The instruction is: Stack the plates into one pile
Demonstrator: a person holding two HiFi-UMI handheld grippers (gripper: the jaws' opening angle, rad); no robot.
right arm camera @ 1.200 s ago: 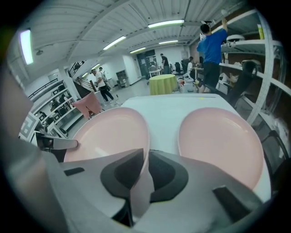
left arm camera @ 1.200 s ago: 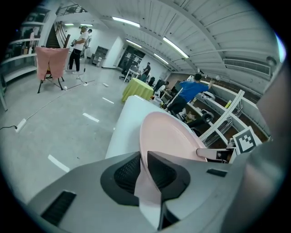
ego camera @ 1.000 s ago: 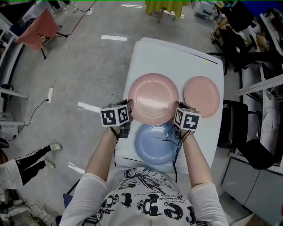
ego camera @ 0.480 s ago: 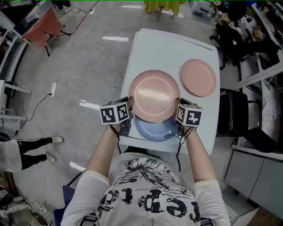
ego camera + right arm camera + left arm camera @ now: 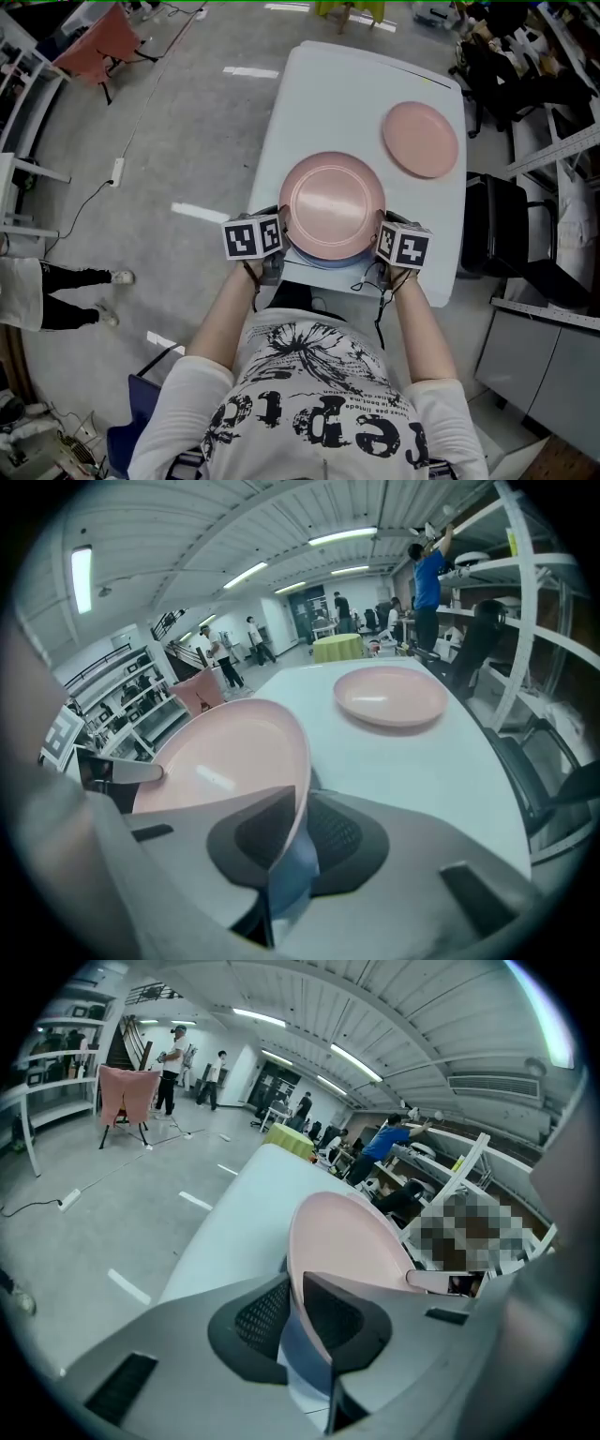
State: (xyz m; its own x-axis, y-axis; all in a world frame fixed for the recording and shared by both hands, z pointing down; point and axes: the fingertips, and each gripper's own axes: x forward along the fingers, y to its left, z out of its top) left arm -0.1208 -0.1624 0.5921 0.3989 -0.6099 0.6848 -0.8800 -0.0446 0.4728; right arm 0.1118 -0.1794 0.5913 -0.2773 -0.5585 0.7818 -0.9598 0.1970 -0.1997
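A large pink plate [image 5: 333,204] is held level between both grippers, right over a blue plate [image 5: 323,263] near the table's front edge; only a thin blue rim shows beneath it. My left gripper [image 5: 279,246] is shut on the pink plate's left rim [image 5: 347,1241], and my right gripper [image 5: 377,246] is shut on its right rim [image 5: 225,761]. Blue plate [image 5: 300,1354] shows just below the jaws in the left gripper view, and blue plate [image 5: 292,874] likewise in the right. A smaller pink plate [image 5: 420,139] lies at the table's far right, smaller pink plate [image 5: 389,696] well ahead of the right jaws.
The white table [image 5: 319,103] stretches away from me with bare surface on its far half. A black chair [image 5: 497,234] stands close to its right side. A person's legs [image 5: 56,281] are on the floor at left, with a pink rack [image 5: 98,42] farther off.
Both grippers have carried the large pink plate toward me; it now covers nearly all of the blue plate, which showed mostly uncovered a second ago.
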